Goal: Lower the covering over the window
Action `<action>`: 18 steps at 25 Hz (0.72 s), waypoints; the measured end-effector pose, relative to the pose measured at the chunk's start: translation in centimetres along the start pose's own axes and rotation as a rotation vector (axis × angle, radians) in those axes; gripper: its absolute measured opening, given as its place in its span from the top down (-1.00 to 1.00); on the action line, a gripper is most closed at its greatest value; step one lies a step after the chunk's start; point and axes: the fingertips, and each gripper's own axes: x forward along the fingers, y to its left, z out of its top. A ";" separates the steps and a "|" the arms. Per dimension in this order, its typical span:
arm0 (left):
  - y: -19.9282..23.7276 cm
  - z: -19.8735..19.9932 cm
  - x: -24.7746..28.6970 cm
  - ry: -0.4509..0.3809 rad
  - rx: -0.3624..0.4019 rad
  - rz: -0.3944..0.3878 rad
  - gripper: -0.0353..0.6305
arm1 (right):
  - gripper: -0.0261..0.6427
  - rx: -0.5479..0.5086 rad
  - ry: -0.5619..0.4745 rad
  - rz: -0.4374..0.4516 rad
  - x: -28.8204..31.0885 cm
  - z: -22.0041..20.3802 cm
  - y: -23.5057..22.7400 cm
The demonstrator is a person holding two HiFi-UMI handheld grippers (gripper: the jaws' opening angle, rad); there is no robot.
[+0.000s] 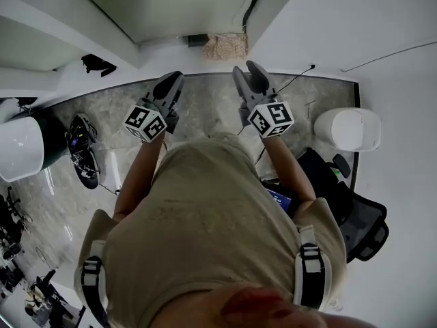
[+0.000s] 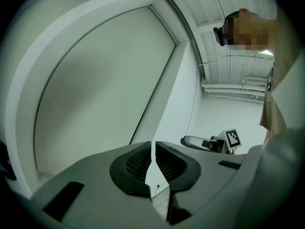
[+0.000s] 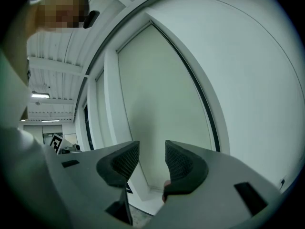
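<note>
Grey-green window covering [image 2: 105, 89] ahead, left gripper [image 1: 175, 79] fingers [image 2: 136, 168] nearly together, right gripper [image 1: 247, 70] fingers [image 3: 183, 166] apart

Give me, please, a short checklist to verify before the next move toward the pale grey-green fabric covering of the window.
1. Pale grey-green fabric covering reaches the bottom of the white window frame: ok, it looks already fully down.
2. Pull cord or chain found: cannot tell, none shows.
3. Right gripper open and empty: ok.
4. Left gripper open for a grasp: not ok, jaws almost together, nothing between them.
5. Floor ahead free: not ok, a beige woven thing, maybe a basket, stands at the frame's foot.
</note>
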 end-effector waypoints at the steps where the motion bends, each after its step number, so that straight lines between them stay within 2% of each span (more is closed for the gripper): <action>1: -0.3 0.4 1.0 0.005 0.007 -0.005 0.77 | 0.45 0.001 -0.005 -0.001 0.2 0.8 -0.9; 5: -0.9 1.2 5.4 0.019 0.023 -0.023 0.77 | 0.45 0.004 -0.020 -0.012 0.5 2.5 -4.4; 11: -1.7 0.1 10.5 0.037 0.024 -0.044 0.77 | 0.45 0.026 -0.007 -0.012 0.7 2.3 -8.9; 18: -1.1 -0.5 12.3 0.029 0.030 -0.012 0.77 | 0.45 0.042 0.003 0.013 2.3 1.6 -11.3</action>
